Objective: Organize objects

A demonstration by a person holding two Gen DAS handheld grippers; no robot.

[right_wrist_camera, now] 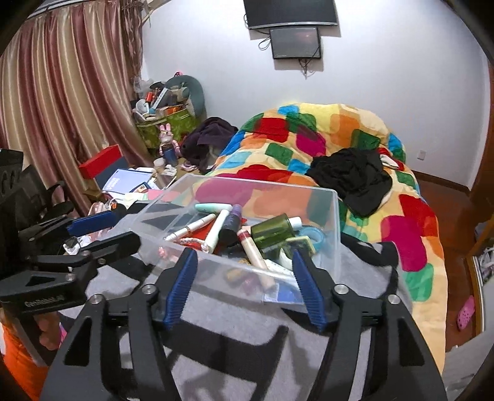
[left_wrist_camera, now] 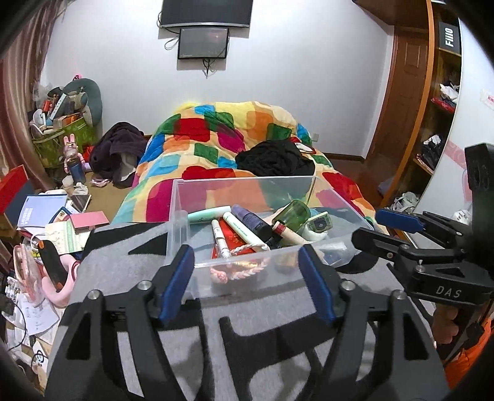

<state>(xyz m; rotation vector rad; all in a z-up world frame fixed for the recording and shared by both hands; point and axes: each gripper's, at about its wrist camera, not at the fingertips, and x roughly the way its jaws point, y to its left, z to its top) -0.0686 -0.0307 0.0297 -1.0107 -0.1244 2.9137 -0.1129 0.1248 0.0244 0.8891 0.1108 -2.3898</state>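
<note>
Objects for sorting are gathered in a clear plastic bin (left_wrist_camera: 247,197), which is seen at the centre of both views, resting on a grey-and-black patterned cloth (left_wrist_camera: 216,333) at the foot of a bed. Behind it, across the upper middle of the left wrist frame, a brightly patched quilt (left_wrist_camera: 216,135) is spread, and a black garment (left_wrist_camera: 274,160) is heaped on it. Two dark screens (left_wrist_camera: 205,12) are mounted on the white wall at the top. A cluttered pile of papers and boxes (left_wrist_camera: 55,216) is seen at the left edge. Inside the bin, a green jar (left_wrist_camera: 293,212) is lying tilted at the right, a dark purple bottle (left_wrist_camera: 250,220) is laid near the middle, and a mint tube (left_wrist_camera: 208,214), a white tube (left_wrist_camera: 242,229) and a slim white pen-like stick (left_wrist_camera: 220,239) are crossed over a red packet (left_wrist_camera: 234,240). The left gripper (left_wrist_camera: 247,271) is held released at the bin's near wall, its blue pads (left_wrist_camera: 176,283) spread apart and pressing on nothing. The right gripper (right_wrist_camera: 244,277) is likewise held released at the near wall in its own view, jaws apart, with nothing grasped.
</note>
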